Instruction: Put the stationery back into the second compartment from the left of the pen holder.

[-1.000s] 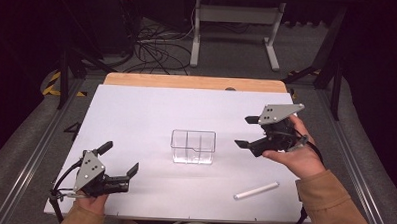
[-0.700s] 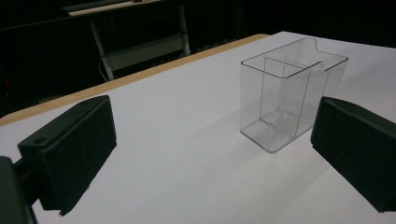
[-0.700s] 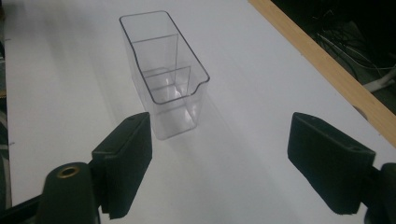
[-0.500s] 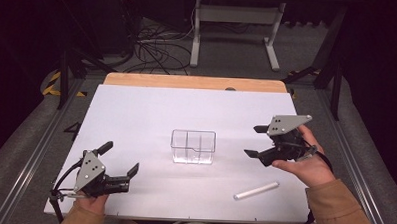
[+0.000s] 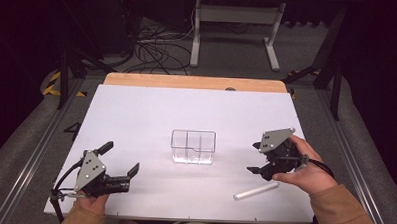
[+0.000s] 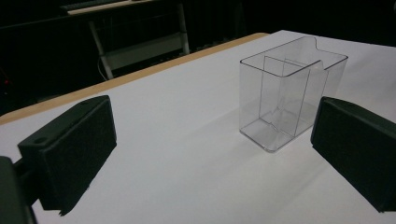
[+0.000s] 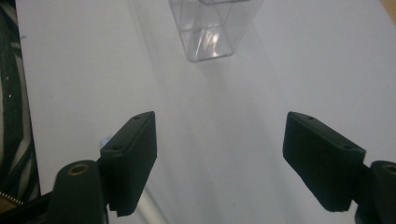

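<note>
Jaws of the right gripper [image 5: 256, 157] stand wide with nothing between them, having just been closing a little; the white tube [image 5: 256, 191] lies on the table [image 5: 136, 115] just beside and below its near jaw, apart from both pads. Ahead of those jaws stands the clear 3-part box [image 5: 193, 147]. Left gripper [image 5: 121, 160] rests low, jaws wide and bare, box beyond its far jaw.

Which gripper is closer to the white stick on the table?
Right. The right gripper hovers just above the white stick, jaws open. The left gripper sits far across the table.
</note>
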The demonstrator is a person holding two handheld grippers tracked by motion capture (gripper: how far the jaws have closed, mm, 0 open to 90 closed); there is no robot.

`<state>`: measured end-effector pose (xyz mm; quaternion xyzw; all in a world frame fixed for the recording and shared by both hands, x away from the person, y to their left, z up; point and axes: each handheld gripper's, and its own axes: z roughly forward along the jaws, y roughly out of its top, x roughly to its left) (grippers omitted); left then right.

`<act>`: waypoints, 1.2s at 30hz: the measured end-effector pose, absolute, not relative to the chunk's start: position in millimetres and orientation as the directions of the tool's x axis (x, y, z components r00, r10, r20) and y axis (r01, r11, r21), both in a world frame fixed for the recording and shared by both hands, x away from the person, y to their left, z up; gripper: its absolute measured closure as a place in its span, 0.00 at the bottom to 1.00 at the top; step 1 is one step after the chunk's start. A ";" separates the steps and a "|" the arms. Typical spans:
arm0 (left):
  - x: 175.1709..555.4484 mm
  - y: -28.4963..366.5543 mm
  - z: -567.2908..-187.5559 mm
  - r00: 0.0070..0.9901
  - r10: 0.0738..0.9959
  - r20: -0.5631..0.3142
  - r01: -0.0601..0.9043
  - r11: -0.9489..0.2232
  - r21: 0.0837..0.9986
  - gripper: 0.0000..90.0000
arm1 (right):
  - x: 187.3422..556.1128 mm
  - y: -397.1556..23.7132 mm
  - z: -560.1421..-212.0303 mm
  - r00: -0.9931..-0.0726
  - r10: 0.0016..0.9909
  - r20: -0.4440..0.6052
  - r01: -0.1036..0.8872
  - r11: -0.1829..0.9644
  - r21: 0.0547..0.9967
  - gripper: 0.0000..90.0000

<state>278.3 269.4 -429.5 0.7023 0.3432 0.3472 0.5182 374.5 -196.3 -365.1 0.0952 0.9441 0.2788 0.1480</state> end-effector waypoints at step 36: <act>279.0 268.7 -430.4 0.528 0.839 0.134 0.126 -0.233 0.964 0.01 | 361.0 -194.5 -422.9 -0.985 0.079 -0.155 0.034 0.961 0.273 0.39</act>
